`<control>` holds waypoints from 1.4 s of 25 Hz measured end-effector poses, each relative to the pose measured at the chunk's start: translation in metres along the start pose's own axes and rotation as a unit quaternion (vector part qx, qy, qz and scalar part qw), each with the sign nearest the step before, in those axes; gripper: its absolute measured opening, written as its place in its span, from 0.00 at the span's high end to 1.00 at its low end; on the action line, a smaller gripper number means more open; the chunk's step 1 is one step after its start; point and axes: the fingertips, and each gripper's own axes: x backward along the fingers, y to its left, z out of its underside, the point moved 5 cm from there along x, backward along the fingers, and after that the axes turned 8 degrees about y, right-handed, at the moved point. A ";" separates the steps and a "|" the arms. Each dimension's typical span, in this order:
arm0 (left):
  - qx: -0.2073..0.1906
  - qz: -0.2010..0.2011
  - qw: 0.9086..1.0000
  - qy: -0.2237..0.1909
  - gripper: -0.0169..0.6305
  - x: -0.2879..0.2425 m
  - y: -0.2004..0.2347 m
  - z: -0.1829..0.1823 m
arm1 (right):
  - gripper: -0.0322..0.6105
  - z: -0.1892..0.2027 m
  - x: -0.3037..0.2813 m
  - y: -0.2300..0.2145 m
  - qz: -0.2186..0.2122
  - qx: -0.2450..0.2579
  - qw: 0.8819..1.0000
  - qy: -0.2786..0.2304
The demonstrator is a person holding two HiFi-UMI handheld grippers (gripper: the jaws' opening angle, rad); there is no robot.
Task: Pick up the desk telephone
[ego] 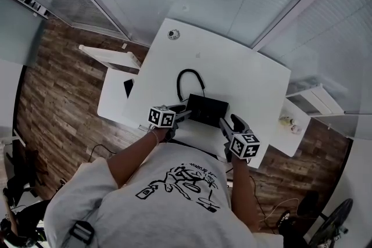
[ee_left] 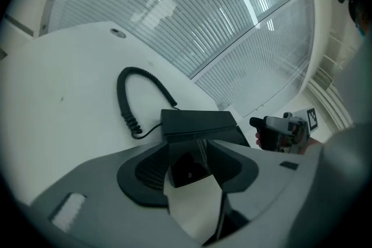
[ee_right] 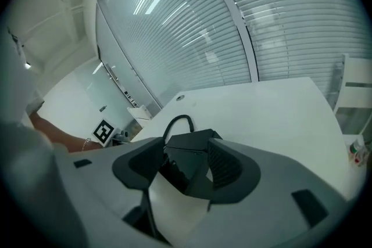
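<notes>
Telephone: a black, low, boxy plastic desk telephone (ego: 207, 109) is seen lying on the near half of a white, flat-topped rectangular desk (ego: 238, 64), close to the edge where the person stands.

Cord: a black coiled cord (ego: 189, 75) is looped in an arch behind the telephone and is run back to its rear.

Left claw: the left gripper (ego: 185, 114) is set against the telephone's left end. In the left gripper view the claw (ee_left: 189, 151) is seen with the dark corner of the telephone (ee_left: 197, 123) filling the gap from one pad to the other, so it is judged to be closed on that end.

Right claw: the right gripper (ego: 230, 122) is placed at the telephone's right end. In the right gripper view (ee_right: 185, 162) the telephone's corner (ee_right: 189, 142) is likewise bridged between the two pads, and a grip on it is judged to be made.

Step in hand: the two-sided hold is judged to be set, and no gap under the body can be made out.

Next move: both ends would need to be raised together and kept level, with the cord (ee_left: 125, 99) allowed slack so that the telephone is not tugged from the pads.
</notes>
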 end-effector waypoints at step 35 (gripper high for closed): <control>0.039 0.026 0.998 0.032 0.61 -0.021 0.009 0.003 | 0.62 0.043 -0.054 -0.017 -0.050 -0.068 0.993 0.080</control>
